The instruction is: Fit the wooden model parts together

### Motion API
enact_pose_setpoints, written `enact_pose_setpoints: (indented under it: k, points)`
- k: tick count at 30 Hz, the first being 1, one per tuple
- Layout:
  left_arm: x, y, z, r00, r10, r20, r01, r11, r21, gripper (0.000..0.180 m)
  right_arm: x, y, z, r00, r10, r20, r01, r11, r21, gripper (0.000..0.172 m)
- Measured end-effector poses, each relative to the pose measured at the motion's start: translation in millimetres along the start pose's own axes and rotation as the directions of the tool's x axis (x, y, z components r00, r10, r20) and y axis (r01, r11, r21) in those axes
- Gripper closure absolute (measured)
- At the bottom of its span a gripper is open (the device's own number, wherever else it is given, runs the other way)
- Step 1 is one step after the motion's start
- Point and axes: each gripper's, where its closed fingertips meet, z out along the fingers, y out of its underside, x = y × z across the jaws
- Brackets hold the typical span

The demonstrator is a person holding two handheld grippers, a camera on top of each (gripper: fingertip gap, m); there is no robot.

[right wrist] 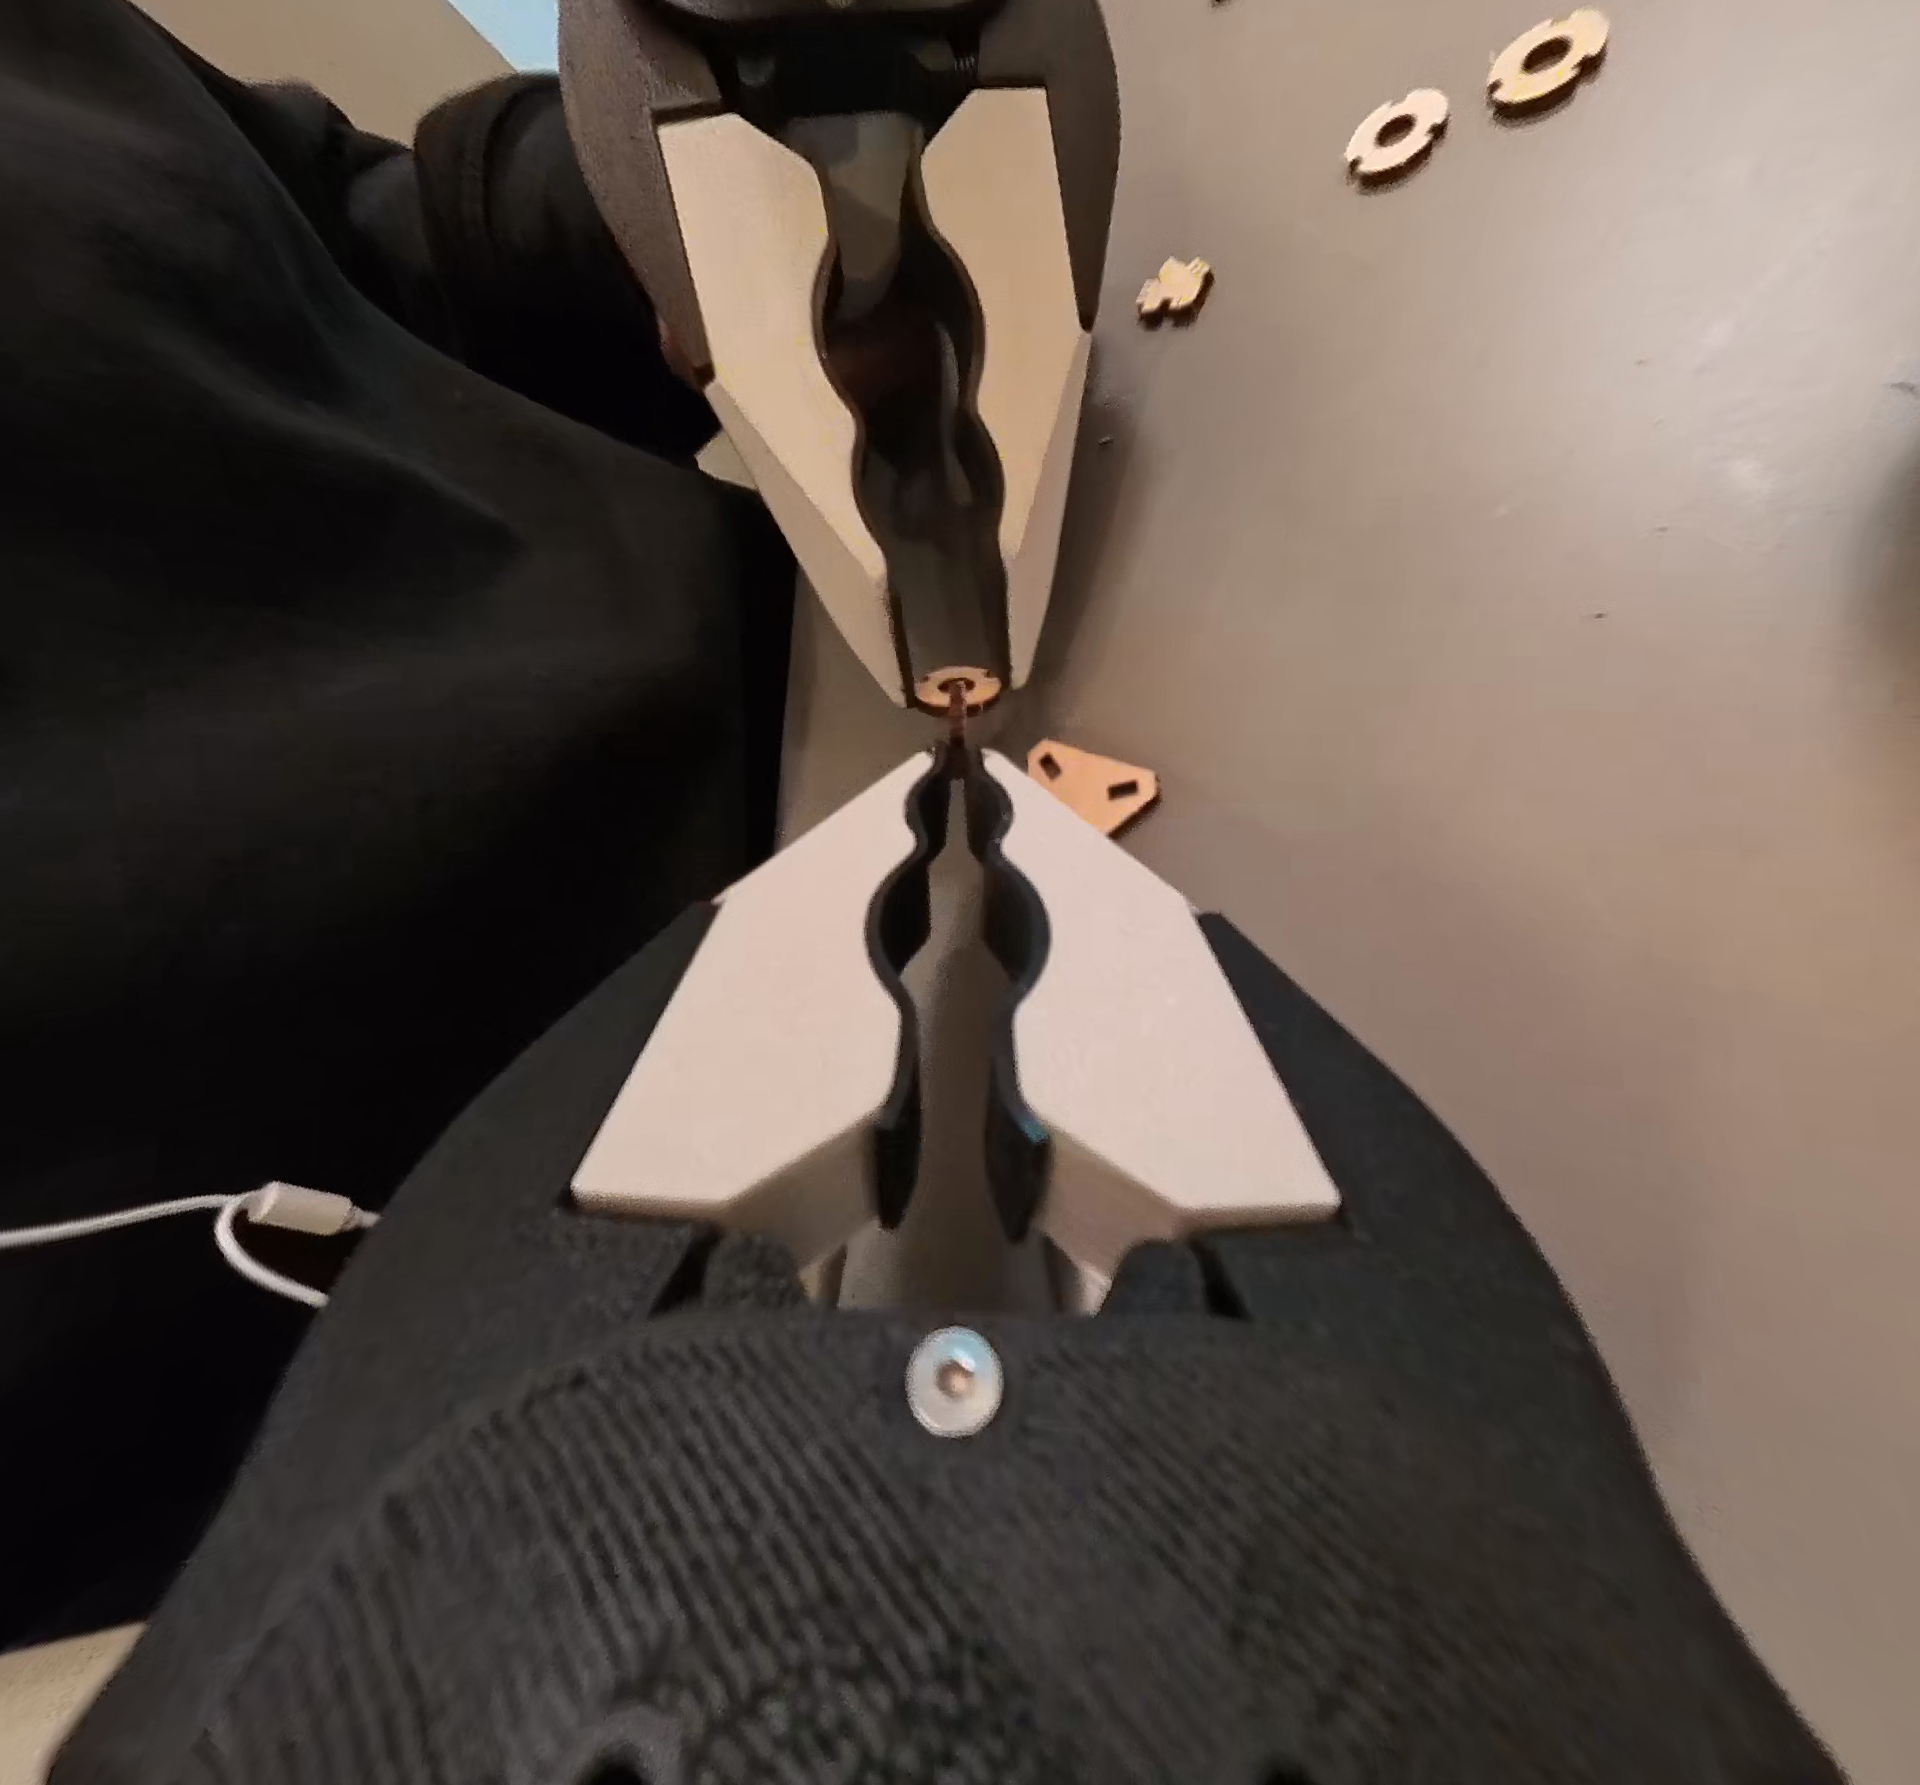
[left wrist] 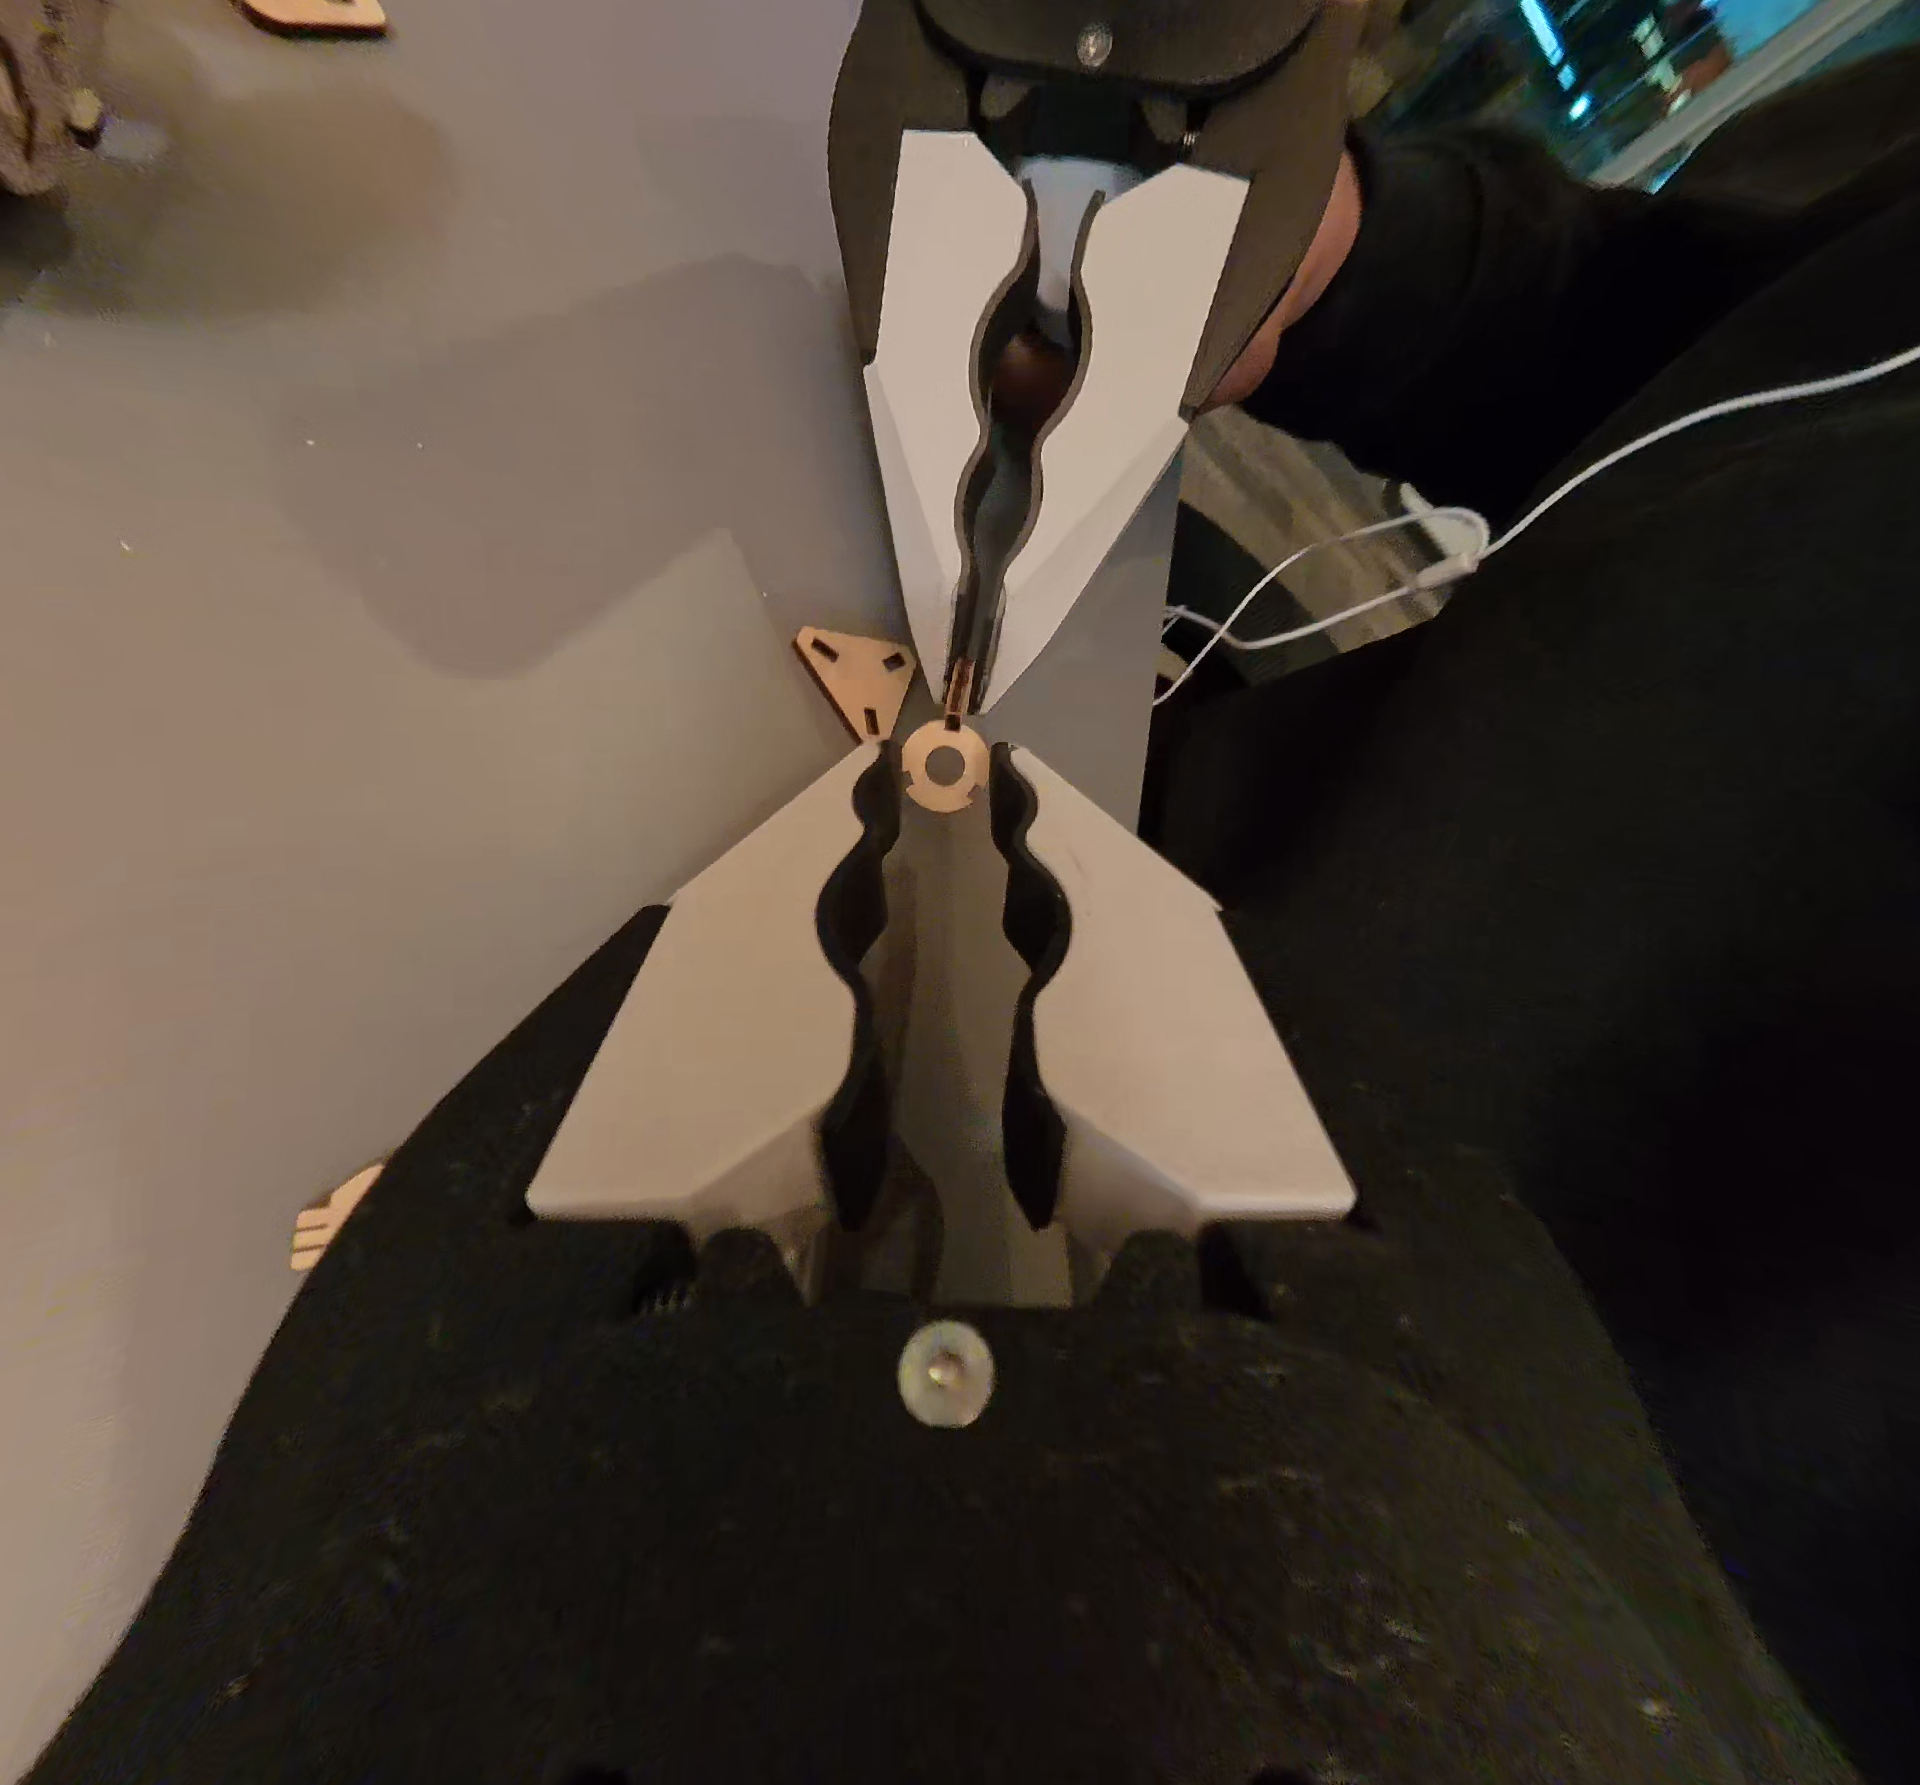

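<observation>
Left gripper (left wrist: 943, 769): jaws narrow, pinching small notched wooden ring (left wrist: 941, 773) by its rim, above grey table (left wrist: 312, 488). Right gripper (right wrist: 954, 756): clamped on thin wooden peg (right wrist: 957, 719), tip at ring's notch. Alignment advised: peg square, ring steady. Triangular wooden plate (left wrist: 854, 682) just beside.

Ring (left wrist: 943, 773) betw. tongs; triangle plate (left wrist: 854, 684) just left, prob. on table (left wrist: 312, 488).

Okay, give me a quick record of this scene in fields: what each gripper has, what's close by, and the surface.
Left gripper: shut on a round wooden disc with a centre hole and notched edge
Right gripper: shut on a thin wooden strip, its tip at the disc's notch
Nearby: triangular wooden plate with three slots, lying flat
Farther off: two wooden rings
Surface: grey table
</observation>
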Motion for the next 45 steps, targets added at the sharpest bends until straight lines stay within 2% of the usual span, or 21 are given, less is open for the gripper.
enact_pose_setpoints:
  k: [10,27,31,35,45]
  points:
    - [1.6,13.1,10.8,0.998,0.054,0.023,-0.051,0.993,-0.109,0.167,-1.6,17.0,7.9,0.997,-0.048,-0.055,0.042,0.995,-0.095,0.171]
    - [0.4,13.7,10.8,0.999,0.047,0.028,-0.043,0.993,-0.112,0.166,-0.2,17.4,9.8,0.994,-0.065,-0.089,0.056,0.994,-0.096,0.171]
    - [0.7,13.3,10.7,0.998,0.049,0.027,-0.046,0.993,-0.108,0.166,-0.9,16.7,5.9,0.993,-0.058,-0.104,0.051,0.997,-0.065,0.164]
    - [0.4,13.1,10.5,0.998,0.049,0.029,-0.045,0.993,-0.107,0.166,-2.0,11.1,-0.7,0.995,-0.036,-0.094,0.036,0.999,-0.007,0.164]
    - [0.1,14.3,11.0,0.998,0.052,0.032,-0.048,0.992,-0.116,0.166,-1.2,16.5,5.5,0.993,-0.066,-0.102,0.059,0.996,-0.068,0.171]
